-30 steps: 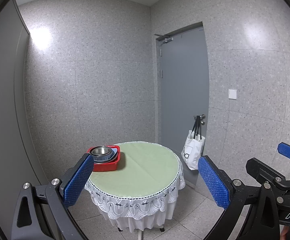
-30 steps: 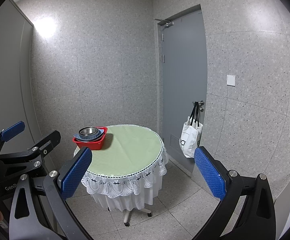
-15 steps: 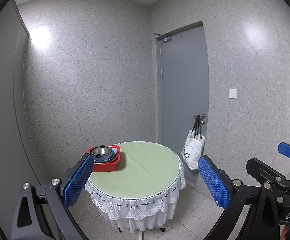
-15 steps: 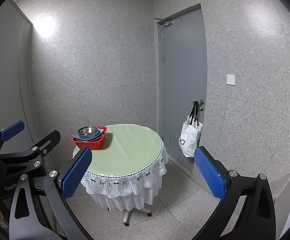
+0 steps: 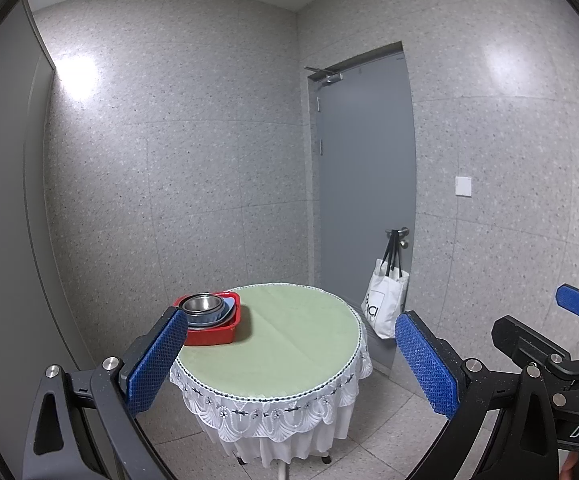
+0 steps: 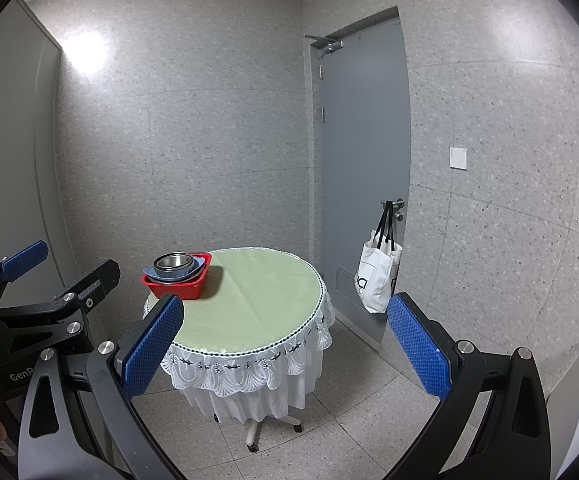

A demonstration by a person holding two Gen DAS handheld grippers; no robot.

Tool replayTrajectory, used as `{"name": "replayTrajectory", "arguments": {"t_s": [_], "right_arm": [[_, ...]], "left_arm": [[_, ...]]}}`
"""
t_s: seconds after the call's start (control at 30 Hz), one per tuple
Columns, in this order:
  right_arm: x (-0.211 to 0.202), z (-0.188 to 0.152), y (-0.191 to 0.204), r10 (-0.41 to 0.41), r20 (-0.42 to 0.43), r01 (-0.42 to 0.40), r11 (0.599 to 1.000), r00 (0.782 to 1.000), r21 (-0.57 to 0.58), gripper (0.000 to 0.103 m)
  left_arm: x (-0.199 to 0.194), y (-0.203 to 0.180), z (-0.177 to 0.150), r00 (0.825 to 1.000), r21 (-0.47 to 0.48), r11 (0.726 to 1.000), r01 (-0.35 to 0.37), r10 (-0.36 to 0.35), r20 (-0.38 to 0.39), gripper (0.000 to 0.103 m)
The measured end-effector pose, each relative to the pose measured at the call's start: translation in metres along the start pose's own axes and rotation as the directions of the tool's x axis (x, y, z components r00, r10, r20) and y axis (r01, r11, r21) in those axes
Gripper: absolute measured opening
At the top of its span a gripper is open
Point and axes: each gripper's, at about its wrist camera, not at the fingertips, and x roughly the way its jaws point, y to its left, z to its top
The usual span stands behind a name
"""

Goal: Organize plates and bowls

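Room: you stand back from a speckled grey-tiled corner, a grey door (image 5: 365, 184) on the right wall with a white tote bag (image 6: 376, 277) hanging from its handle.

Table: a round table (image 5: 289, 344) under a pale green cloth with a white lace skirt fills the middle; apart from the basin, the green top shows nothing on it.

Basin: a red plastic basin (image 6: 179, 282) sits at the table's far left edge, the only container in view.

Contents: a blue dish (image 6: 193, 270) lies inside the basin, with a stainless steel bowl (image 5: 202, 304) nested on top; whether more pieces lie beneath, you cannot tell from here.

Progress: the dishes look already gathered and stacked in the basin, so either the sorting is finished or it has not started; nothing in view settles which. If work remains, it would likely mean closing in on the basin first.

Left gripper (image 5: 289, 364): your blue pads are spread wide with nothing between them, well short of the table.

Right gripper (image 6: 285, 348): also spread wide and empty, held beside the left one, well apart from the basin.
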Motion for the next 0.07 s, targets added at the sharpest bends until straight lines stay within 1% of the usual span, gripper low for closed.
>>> {"name": "replayTrajectory", "arguments": {"t_s": [0.07], "right_arm": [[0.0009, 0.0000, 0.0012, -0.001, -0.001, 0.001, 1.000, 1.000, 0.003, 0.103]], "left_arm": [[0.0009, 0.0021, -0.0005, 1.000, 0.003, 1.000, 0.001, -0.001, 0.000, 0.102]]}}
